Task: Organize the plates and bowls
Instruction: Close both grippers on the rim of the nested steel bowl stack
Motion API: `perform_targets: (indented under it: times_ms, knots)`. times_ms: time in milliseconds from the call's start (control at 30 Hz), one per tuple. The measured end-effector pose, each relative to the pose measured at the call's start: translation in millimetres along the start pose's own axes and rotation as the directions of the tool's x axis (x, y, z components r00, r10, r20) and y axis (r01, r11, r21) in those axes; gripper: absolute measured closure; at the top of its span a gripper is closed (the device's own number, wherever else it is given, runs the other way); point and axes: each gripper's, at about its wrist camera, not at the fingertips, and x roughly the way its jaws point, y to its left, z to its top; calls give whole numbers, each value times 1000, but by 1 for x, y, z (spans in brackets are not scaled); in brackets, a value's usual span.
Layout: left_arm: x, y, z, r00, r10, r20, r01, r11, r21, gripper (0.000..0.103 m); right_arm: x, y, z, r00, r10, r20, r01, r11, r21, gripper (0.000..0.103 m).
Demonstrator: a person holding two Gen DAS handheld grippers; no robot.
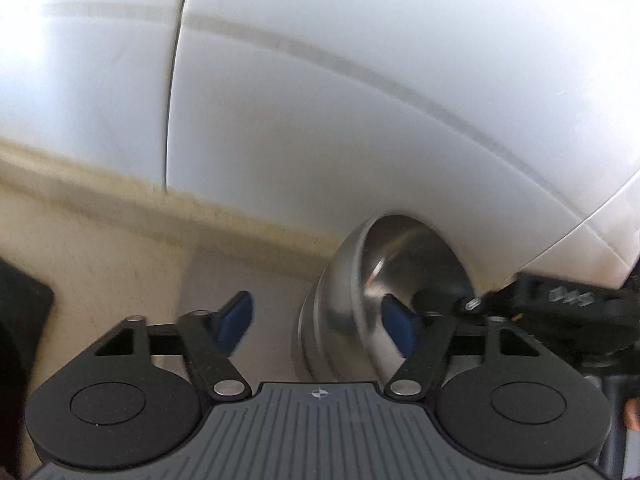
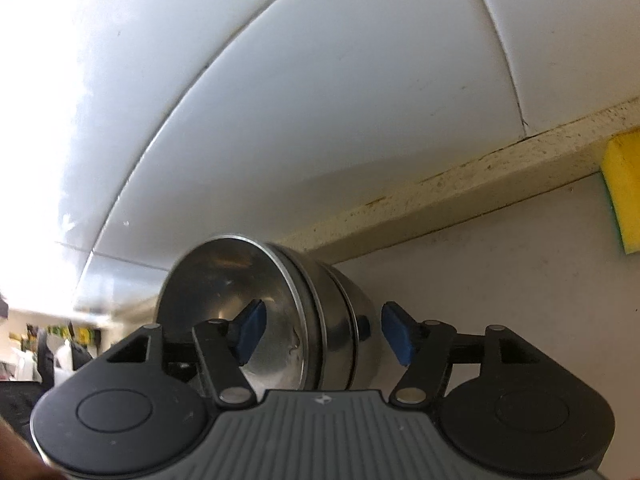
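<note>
A stack of nested steel bowls (image 1: 344, 312) lies between both grippers, close to the white tiled wall; it also shows in the right wrist view (image 2: 320, 312). My left gripper (image 1: 320, 320) is open, its jaws straddling the stack's rim, with the right pad (image 1: 400, 320) inside the top bowl. My right gripper (image 2: 324, 332) is open too, straddling the same stack from the opposite side, with its left pad (image 2: 250, 330) inside the bowl and its right pad (image 2: 396, 332) outside. The right gripper's body (image 1: 568, 316) shows at the right of the left wrist view.
A white tiled wall (image 2: 320, 100) rises behind a beige ledge (image 2: 460, 188). A yellow sponge (image 2: 624, 196) leans at the far right on the grey counter (image 2: 500, 280). A dark object (image 1: 20, 312) sits at the left edge.
</note>
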Motion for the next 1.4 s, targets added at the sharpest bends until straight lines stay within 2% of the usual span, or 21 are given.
perform_targets:
  times_ms: [100,233,300,367,467,767,833,1100,1267,1400]
  knots:
    - [7,7,-9,997,-76,-18,76,996,-47,35,-1,-3,0,1000,0,-2,0,1000,9,53]
    - [1,-10,-11,1000,-30,1,30,998,63,36,1,-3,-1,1000,-17,-7,17,1000,3,53]
    - [-1,-13,-15,999,-28,21,26,996,83,36,6,-1,-5,1000,6,-19,-6,1000,8,51]
    - [1,-16,-18,998,-60,9,59,994,97,39,7,4,-7,1000,-6,2,6,1000,-18,51]
    - [-3,-24,-20,999,-37,11,36,992,121,39,7,10,-12,999,-37,13,38,998,-55,53]
    - [-10,-28,-25,999,-30,18,27,990,138,40,-4,19,-10,998,-60,23,62,994,-89,61]
    - [-8,-23,-28,999,-51,18,48,991,127,40,-5,17,-12,998,-59,33,62,994,-91,67]
    - [-4,-16,-26,999,-46,0,46,996,80,40,0,10,-14,999,-30,13,31,999,-42,69]
    - [0,-21,-26,1000,-22,-4,22,994,110,42,-6,13,-12,999,-41,29,42,998,-57,72]
    - [-2,-20,-23,999,-34,-12,35,995,94,43,-14,9,-9,999,-19,49,22,999,-43,72]
